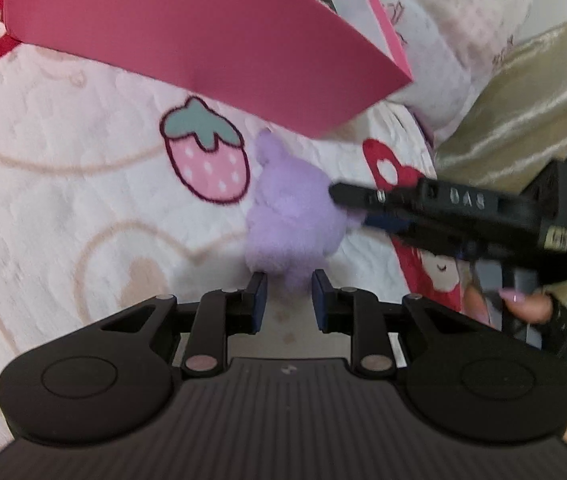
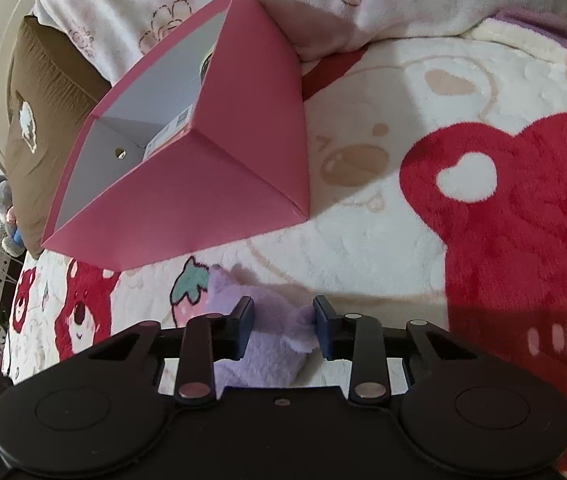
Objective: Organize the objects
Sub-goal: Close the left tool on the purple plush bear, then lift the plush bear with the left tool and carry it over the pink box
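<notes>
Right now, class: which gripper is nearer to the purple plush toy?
Right. The right gripper has the purple plush toy between its fingers, pads pressing on it. The left gripper is shut, empty, just short of the toy's near edge.

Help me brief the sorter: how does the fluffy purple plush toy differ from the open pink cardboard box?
The fluffy purple plush toy is soft and rounded; the open pink cardboard box is stiff and flat-sided. The toy looks far smaller. The right gripper has its jaws on the toy; the box stands untouched. Both rest on the bear-print blanket.
</notes>
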Demonstrator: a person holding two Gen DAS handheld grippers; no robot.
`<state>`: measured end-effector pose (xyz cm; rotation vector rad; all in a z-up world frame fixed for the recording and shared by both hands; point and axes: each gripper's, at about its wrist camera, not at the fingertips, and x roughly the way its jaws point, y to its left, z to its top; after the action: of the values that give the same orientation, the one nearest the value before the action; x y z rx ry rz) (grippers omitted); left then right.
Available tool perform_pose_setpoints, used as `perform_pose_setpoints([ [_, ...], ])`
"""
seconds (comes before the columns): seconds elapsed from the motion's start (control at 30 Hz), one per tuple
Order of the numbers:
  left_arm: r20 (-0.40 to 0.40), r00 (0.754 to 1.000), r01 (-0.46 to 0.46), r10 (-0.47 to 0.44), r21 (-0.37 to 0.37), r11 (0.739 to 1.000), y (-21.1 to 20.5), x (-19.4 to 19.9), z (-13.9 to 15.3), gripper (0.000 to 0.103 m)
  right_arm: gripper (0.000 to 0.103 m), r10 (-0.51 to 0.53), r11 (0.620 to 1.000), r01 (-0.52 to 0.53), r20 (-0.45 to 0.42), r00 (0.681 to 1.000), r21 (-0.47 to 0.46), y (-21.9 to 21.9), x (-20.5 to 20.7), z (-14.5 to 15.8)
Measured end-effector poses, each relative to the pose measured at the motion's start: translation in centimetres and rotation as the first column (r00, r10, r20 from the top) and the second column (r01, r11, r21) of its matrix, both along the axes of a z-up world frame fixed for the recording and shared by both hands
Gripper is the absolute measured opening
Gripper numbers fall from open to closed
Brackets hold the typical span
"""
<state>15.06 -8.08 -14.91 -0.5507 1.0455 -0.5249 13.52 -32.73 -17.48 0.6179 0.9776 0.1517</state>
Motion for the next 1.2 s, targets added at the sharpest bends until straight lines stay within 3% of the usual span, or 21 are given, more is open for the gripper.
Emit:
perform_pose_setpoints([
  [0.13,-0.053,0.998,-0.04,0.038,-0.039,0.998,0.7,0.8,-1.0,0.023,0.037,-0.025,0.991,0.03,-0.045,0.999,0.133,-1.1,-0.4,-1.2],
  [0.4,-0.034,0.995,-0.094,0.092,-0.062,0.994,3.1,0.6,-0.3,0.027,0.037,0.073,0.989,-0.061,-0.085,0.994,0.138,1.5,-1.8,-0.2],
  [0.57,-0.056,0.993,-0.111,0.108,-0.057,0.992,4.3,0.9,-0.7,0.027,0.038,0.186,0.981,-0.178,-0.123,0.975,0.076,4.6,-3.1,0.6],
  [0.63,-0.045,0.994,-0.101,0.099,-0.046,0.994,4.2,0.8,-0.5,0.027,0.04,0.22,0.974,-0.224,-0.109,0.969,-0.027,5.8,-3.5,1.6],
  [0.73,-0.006,0.997,-0.072,0.073,0.01,0.997,3.4,0.5,-0.3,0.027,0.051,0.255,0.948,-0.263,-0.066,0.965,-0.177,6.8,-4.1,3.3],
  [0.77,0.008,0.998,-0.065,0.064,0.034,0.997,3.1,0.3,-0.3,0.027,0.06,0.259,0.946,-0.263,-0.044,0.965,-0.188,6.5,-4.4,3.6],
  [0.83,0.024,0.999,-0.043,0.041,0.074,0.996,2.4,0.2,-0.4,0.026,0.064,0.26,0.951,-0.254,0.008,0.966,-0.175,5.9,-4.2,3.6],
  [0.93,0.045,0.998,-0.044,0.041,0.09,0.995,2.4,0.0,-0.4,0.027,0.062,0.224,0.957,-0.223,-0.017,0.974,-0.183,5.4,-2.9,2.2],
  [0.97,0.048,0.998,-0.044,0.04,0.093,0.995,2.4,0.0,-0.4,0.027,0.054,0.214,0.961,-0.215,-0.024,0.977,-0.174,5.3,-2.6,1.7],
  [1.07,0.054,0.998,-0.045,0.04,0.105,0.993,2.4,-0.1,-0.4,0.027,0.045,0.217,0.968,-0.218,-0.022,0.976,-0.125,5.3,-2.2,0.9],
  [1.2,0.052,0.998,-0.04,0.035,0.103,0.994,2.3,-0.1,-0.5,0.027,0.045,0.245,0.953,-0.246,-0.029,0.969,-0.179,6.4,-2.4,1.2],
])
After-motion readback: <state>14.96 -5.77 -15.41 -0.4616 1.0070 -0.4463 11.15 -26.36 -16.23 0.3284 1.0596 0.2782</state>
